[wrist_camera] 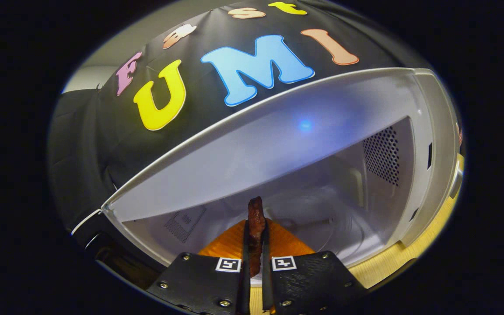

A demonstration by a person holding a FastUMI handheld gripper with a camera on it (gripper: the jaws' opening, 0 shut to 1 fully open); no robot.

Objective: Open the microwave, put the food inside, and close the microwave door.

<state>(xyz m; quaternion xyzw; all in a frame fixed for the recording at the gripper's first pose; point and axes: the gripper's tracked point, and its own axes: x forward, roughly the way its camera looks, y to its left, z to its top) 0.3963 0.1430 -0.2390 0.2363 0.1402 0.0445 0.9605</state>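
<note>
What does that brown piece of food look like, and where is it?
The food is a thin, dark reddish-brown strip with a rough, bumpy surface, like cooked meat. It stands nearly upright, pinched between the tool's two fingers, its top poking out above them. It hangs over an orange plate, at the open microwave's pale inside.

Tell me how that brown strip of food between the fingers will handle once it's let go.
The brown food strip stands upright past the gripper without drooping, so it is probably stiff. It looks thin, likely light. Its rough surface suggests little slipping. Released over the orange plate, it would probably topple flat.
</note>
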